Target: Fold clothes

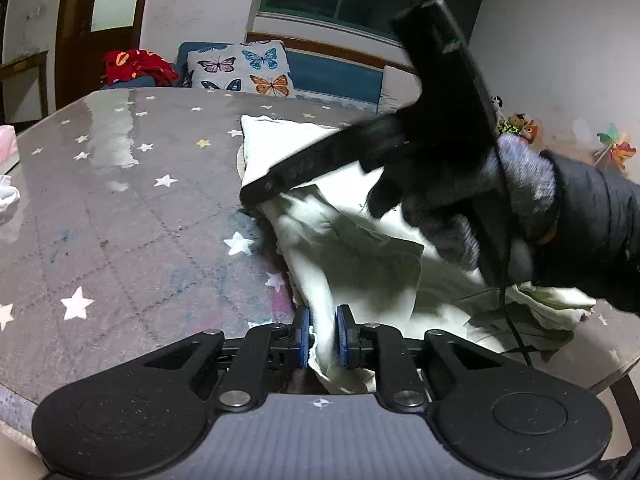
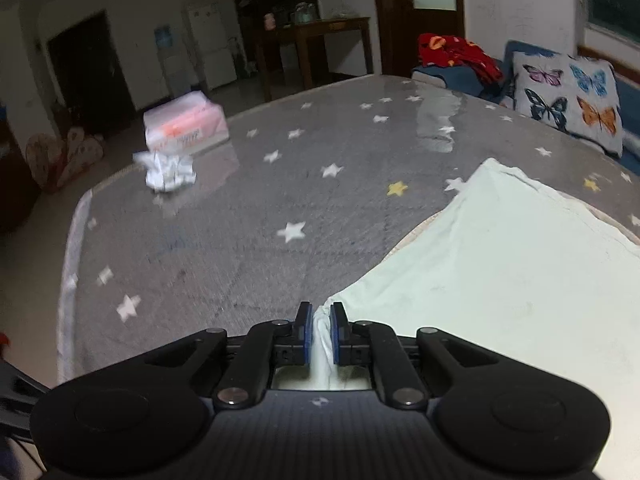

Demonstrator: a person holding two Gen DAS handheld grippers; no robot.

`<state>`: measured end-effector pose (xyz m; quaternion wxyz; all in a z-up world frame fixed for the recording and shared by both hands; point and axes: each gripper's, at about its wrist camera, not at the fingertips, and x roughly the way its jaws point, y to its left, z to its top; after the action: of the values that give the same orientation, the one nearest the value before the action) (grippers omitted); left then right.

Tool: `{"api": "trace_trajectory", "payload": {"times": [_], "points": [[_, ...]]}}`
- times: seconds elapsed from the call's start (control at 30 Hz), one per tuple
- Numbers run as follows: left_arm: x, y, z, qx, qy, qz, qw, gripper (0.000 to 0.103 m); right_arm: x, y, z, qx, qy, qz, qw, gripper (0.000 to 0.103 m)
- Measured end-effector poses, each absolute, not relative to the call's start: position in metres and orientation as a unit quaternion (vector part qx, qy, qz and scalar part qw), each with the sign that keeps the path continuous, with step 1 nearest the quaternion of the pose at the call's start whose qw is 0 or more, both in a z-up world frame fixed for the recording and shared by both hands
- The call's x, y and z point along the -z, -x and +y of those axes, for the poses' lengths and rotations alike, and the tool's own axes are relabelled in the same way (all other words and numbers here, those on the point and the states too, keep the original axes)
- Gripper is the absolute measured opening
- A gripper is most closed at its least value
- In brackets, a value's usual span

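Your left tool (image 1: 323, 334) has bare table (image 1: 120, 220) open to its left and far-left. To its right the way is blocked: the right tool (image 1: 384, 160) and gloved hand (image 1: 520, 200) hang over the bunched white cloth (image 1: 360, 248). From your right tool (image 2: 320, 334), table ahead and left is bare up to the crumpled tissue (image 2: 166, 170) and the pink box (image 2: 184, 124) at far left. The cloth (image 2: 500, 280) covers the right side.

I see dim indoor light, glare streaking the table (image 1: 116, 136) near the butterfly pillow (image 1: 244, 66), motion blur, and fisheye-bent edges.
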<state>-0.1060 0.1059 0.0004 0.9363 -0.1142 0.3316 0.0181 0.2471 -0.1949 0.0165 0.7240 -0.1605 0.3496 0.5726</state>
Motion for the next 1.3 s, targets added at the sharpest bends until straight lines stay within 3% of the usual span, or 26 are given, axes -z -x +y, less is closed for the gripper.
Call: {"api": "trace_trajectory", "payload": {"times": [0.07,0.17,0.5,0.9,1.17,1.3], "points": [[-0.002,0.108,0.105,-0.018,0.11,0.331,0.937,0.027,-0.029,-0.251,-0.207,-0.571,0.157,0.338,0.731,0.009],[-0.007,0.111,0.108,-0.02,0.104,0.327,0.939,0.032,-0.044,-0.251,-0.228,-0.565,0.171,0.324,0.739,0.01],[-0.025,0.088,0.113,-0.008,0.103,0.289,0.952,0.029,-0.037,-0.221,-0.288,-0.567,0.229,0.339,0.715,0.011],[0.001,0.049,0.11,0.005,0.074,0.329,0.941,0.024,-0.017,-0.203,-0.315,-0.555,0.209,0.348,0.726,0.011],[-0.001,0.054,0.101,0.012,0.045,0.333,0.942,0.027,-0.016,-0.198,-0.325,-0.552,0.205,0.341,0.733,0.012],[-0.011,0.072,0.092,0.038,0.007,0.325,0.945,0.034,-0.027,-0.196,-0.345,-0.542,0.198,0.331,0.747,0.012]]}}
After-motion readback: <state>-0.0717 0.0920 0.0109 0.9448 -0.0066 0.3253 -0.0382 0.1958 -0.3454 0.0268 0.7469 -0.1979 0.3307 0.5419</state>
